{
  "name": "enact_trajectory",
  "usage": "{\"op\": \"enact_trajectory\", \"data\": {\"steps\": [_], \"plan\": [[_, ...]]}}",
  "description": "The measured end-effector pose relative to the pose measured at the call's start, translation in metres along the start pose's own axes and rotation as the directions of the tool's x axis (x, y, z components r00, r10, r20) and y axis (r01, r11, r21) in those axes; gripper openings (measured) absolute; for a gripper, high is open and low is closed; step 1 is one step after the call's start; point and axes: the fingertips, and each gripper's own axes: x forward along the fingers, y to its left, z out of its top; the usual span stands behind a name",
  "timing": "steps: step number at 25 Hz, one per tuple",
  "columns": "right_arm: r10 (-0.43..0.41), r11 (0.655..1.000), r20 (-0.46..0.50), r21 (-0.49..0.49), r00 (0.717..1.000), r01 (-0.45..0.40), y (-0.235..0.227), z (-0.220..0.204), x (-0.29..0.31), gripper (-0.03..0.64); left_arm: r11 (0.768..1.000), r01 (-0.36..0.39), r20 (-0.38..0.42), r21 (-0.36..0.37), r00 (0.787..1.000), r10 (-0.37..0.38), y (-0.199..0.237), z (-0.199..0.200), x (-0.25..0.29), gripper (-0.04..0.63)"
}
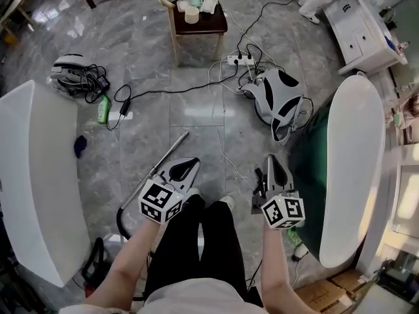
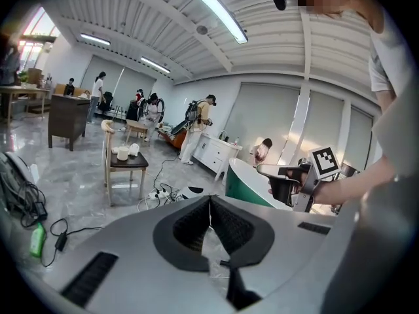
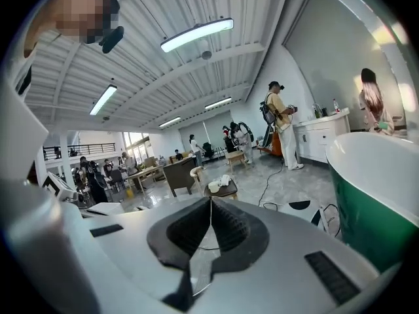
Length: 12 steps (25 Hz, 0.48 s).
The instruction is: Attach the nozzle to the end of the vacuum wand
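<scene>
The silver vacuum wand [image 1: 171, 150] lies slanted on the grey floor, and its lower end runs under my left gripper [image 1: 190, 163] toward a black hose [image 1: 120, 218]. A white and black piece that may be the nozzle [image 1: 278, 97] rests among cables, farther out to the right; it also shows as the nozzle [image 2: 190, 191] and the nozzle [image 3: 298, 208] in the gripper views. My left gripper [image 2: 209, 200] is shut and empty. Level with it, above the floor, my right gripper [image 1: 272, 161] [image 3: 210, 201] is shut with nothing in it.
A white tub [image 1: 33, 175] stands at the left and a white-rimmed green tub [image 1: 353, 162] at the right. A chair [image 1: 196, 21] with cups, a power strip [image 1: 239, 59], loose cables, a green bottle [image 1: 103, 110] and another white device [image 1: 72, 67] lie farther out.
</scene>
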Motion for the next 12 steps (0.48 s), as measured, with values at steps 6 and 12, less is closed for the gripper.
{"op": "enact_trajectory", "data": {"steps": [6, 12], "plan": [[0.034, 0.995, 0.084, 0.089, 0.996, -0.041, -0.036, -0.002, 0.035, 0.014, 1.000, -0.027, 0.002, 0.001, 1.000, 0.027, 0.021, -0.029, 0.033, 0.011], [0.085, 0.995, 0.063, 0.038, 0.994, -0.088, -0.074, -0.058, 0.062, 0.014, 0.999, -0.039, -0.025, 0.029, 0.999, 0.040, 0.044, -0.082, 0.085, 0.011]]}}
